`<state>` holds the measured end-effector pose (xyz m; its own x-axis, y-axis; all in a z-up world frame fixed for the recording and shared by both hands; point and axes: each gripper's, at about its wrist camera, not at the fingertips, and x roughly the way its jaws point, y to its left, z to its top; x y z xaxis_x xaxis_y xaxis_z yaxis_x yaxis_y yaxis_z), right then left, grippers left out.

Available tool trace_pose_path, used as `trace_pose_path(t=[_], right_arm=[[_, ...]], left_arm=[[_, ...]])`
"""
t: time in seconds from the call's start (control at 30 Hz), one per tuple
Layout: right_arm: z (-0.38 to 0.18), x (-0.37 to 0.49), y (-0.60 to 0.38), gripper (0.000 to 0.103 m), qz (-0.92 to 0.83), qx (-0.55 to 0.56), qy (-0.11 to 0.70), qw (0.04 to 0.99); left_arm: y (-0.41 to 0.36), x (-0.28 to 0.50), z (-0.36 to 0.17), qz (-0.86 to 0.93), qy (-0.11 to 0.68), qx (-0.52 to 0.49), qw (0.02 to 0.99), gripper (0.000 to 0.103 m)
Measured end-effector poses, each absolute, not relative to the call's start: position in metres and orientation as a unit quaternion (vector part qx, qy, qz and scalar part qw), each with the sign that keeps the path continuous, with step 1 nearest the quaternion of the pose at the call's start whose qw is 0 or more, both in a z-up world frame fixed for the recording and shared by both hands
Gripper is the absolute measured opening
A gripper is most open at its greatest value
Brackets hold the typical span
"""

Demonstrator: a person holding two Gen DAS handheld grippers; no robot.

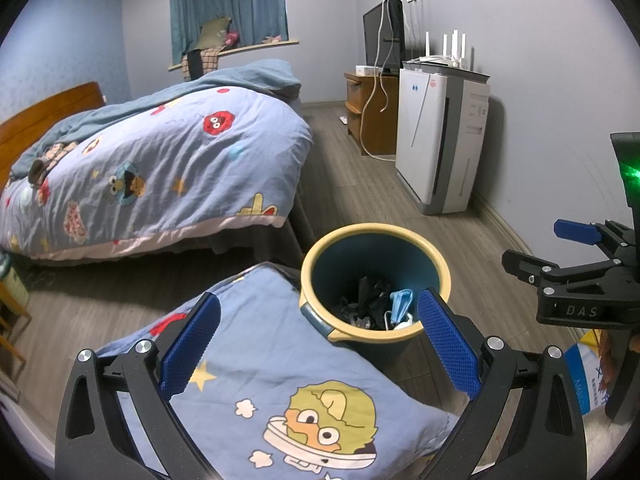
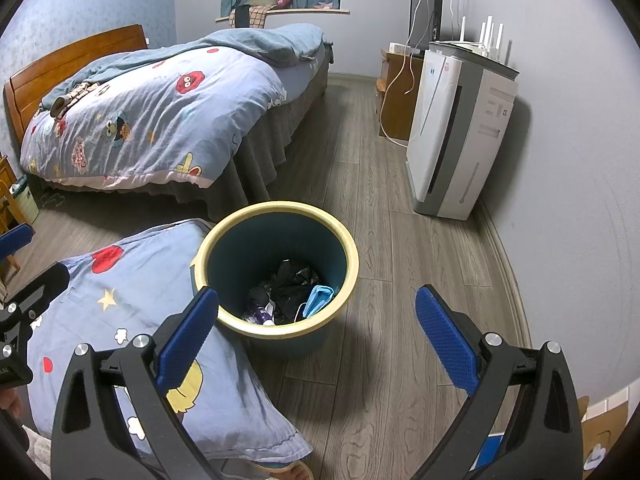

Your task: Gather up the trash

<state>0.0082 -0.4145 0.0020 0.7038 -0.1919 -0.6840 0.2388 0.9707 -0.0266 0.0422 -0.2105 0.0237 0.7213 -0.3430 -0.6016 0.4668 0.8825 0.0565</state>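
Note:
A dark blue waste bin with a cream rim (image 1: 344,334) (image 2: 224,318) stands on the wooden floor. Inside lie a blue face mask (image 1: 401,300) (image 2: 318,299), black wrappers (image 1: 370,294) (image 2: 290,278) and a purple scrap (image 2: 262,315). My left gripper (image 1: 318,342) hovers open above a cartoon-print pillow (image 1: 280,380), its right finger over the bin's near rim, with nothing held. My right gripper (image 2: 316,338) is open and empty above the bin's near side and the floor. It also shows at the right edge of the left wrist view (image 1: 560,248).
A bed (image 1: 152,168) (image 2: 140,120) with a cartoon quilt fills the left. A white air purifier (image 1: 436,140) (image 2: 456,132) stands along the right wall with a router on top, a wooden cabinet and monitor behind it. A printed box (image 1: 586,376) lies on the floor at right.

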Motion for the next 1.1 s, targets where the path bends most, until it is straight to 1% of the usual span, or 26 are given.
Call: trace_pose_path(t=[0.67,1.1], right_arm=[[-0.003,0.009,-0.416,0.097,-0.119,0.032,0.372,0.920],[0.004,0.026,-0.379,0.097,-0.121,0.010,0.381,0.916]], left_arm=[[-0.205,0.041,0.026,-0.222,0.304,0.096,0.921,0.098],[-0.168,0.033,0.035,-0.211,0.297,0.121,0.923,0.098]])
